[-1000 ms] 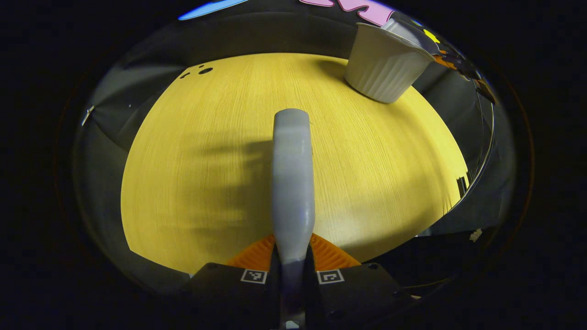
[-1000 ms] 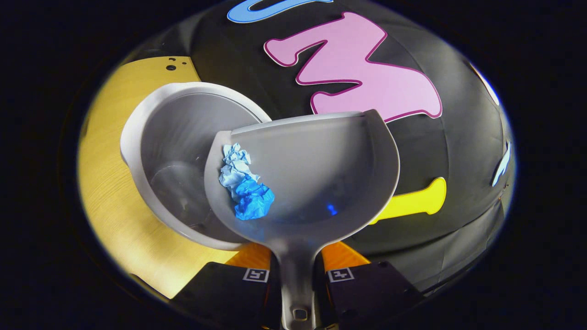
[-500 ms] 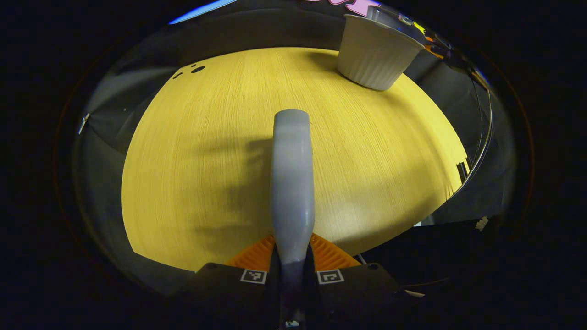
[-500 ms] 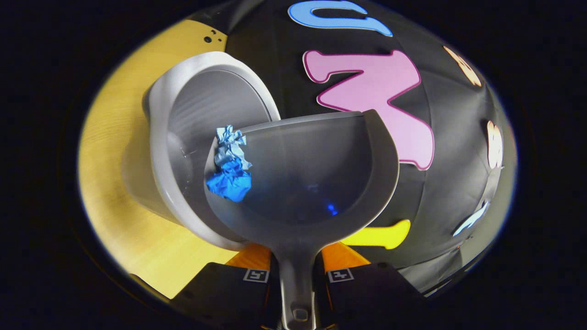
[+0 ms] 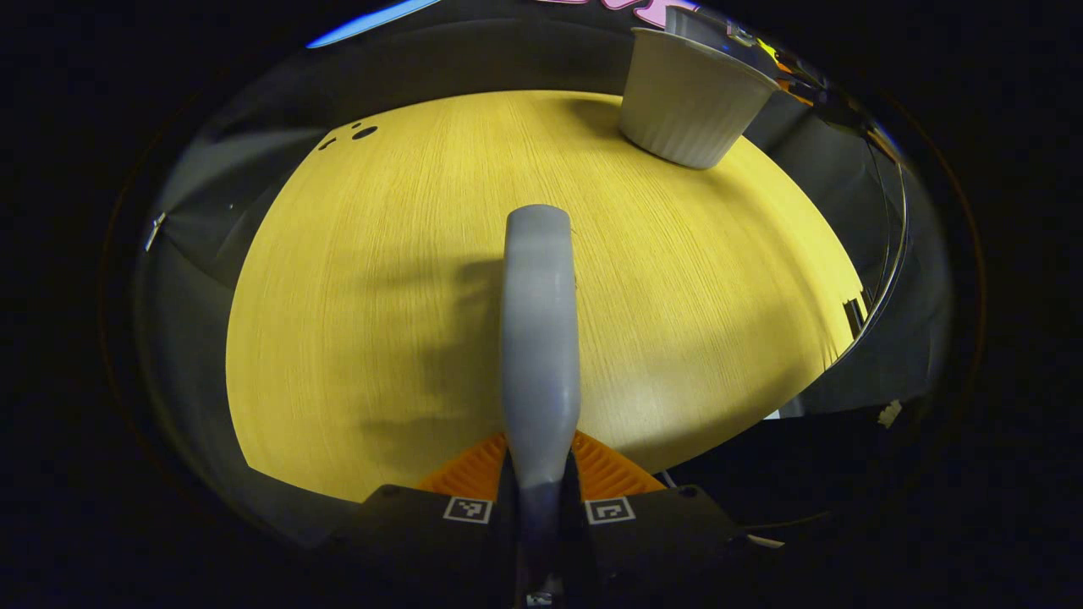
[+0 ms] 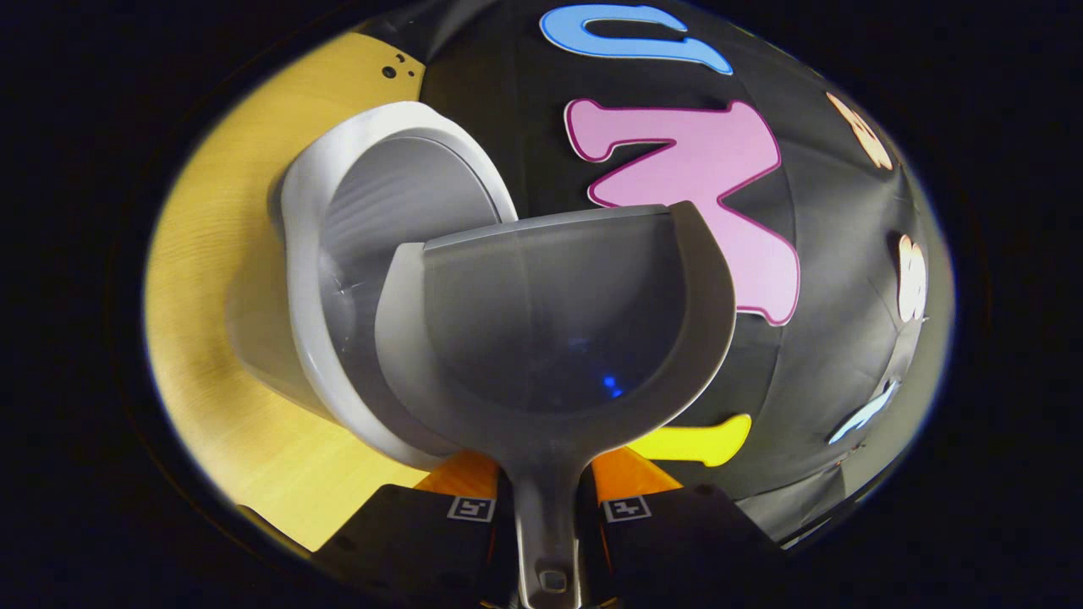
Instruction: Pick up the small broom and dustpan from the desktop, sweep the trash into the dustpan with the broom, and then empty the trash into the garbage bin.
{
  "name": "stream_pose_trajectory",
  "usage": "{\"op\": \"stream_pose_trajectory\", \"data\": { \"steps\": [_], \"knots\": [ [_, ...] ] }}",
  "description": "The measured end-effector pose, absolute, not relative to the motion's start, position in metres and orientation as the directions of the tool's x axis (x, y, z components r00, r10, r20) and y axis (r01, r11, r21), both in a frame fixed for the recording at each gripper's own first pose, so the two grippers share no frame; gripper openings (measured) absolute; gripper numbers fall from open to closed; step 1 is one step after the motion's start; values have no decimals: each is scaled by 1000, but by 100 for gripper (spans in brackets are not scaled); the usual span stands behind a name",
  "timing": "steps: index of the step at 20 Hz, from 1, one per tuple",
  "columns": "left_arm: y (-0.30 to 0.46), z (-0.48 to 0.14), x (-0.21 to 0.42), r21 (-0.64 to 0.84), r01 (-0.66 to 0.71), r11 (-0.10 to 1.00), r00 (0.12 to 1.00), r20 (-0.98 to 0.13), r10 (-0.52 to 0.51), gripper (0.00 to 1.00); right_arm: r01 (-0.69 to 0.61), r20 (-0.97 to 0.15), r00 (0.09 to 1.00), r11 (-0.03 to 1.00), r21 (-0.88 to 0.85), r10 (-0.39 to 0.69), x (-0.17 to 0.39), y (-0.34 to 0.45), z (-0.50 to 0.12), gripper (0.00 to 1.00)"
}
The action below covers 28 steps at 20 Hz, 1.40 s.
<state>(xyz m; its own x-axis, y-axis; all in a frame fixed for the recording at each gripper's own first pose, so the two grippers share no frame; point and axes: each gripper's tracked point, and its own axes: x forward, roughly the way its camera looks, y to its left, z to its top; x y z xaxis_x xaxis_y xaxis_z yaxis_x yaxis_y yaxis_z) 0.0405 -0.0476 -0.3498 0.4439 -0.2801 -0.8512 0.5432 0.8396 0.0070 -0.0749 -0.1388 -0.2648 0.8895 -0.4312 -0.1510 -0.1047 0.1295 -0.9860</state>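
Note:
In the left gripper view, my left gripper [image 5: 540, 491] is shut on the grey broom [image 5: 540, 338], which points forward above the yellow desktop [image 5: 381, 279]. The white ribbed garbage bin [image 5: 689, 106] stands at the desk's far right. In the right gripper view, my right gripper [image 6: 546, 516] is shut on the handle of the grey dustpan [image 6: 554, 326]. The pan is tilted to the left over the open mouth of the garbage bin [image 6: 381, 220]. No trash shows in the pan; the bin's inside is partly hidden behind it.
Small dark holes [image 5: 364, 132] mark the desktop's far left corner. The desk's right edge [image 5: 846, 330] drops off to a dark floor. The black booth wall [image 6: 846, 279] rises right behind the bin.
The blue and white crumpled paper slid to the dustpan's left edge and has left the pan, which tilted further over the bin. The broom hardly moved.

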Motion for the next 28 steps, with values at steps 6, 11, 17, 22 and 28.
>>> {"op": "stream_pose_trajectory", "data": {
  "steps": [6,11,17,22,28],
  "knots": [
    [-48,-330,60,-8,466,885,532,-796,-288,26,14,-219,853,439,-898,-474,-81,-136,-242,32],
    [-39,-319,75,-2,412,911,589,-763,-268,29,104,-277,842,644,-758,-462,-86,-123,-218,31],
    [-9,-319,75,-36,307,951,629,-743,-231,26,58,-344,892,830,-555,-292,-76,-78,-188,31],
    [36,-323,86,3,254,967,653,-738,-170,26,-104,-394,915,897,-431,-84,-76,0,-200,31],
    [69,-317,90,21,209,978,677,-725,-129,26,-295,-585,802,933,-208,124,-122,123,-283,31]
  ]
}}
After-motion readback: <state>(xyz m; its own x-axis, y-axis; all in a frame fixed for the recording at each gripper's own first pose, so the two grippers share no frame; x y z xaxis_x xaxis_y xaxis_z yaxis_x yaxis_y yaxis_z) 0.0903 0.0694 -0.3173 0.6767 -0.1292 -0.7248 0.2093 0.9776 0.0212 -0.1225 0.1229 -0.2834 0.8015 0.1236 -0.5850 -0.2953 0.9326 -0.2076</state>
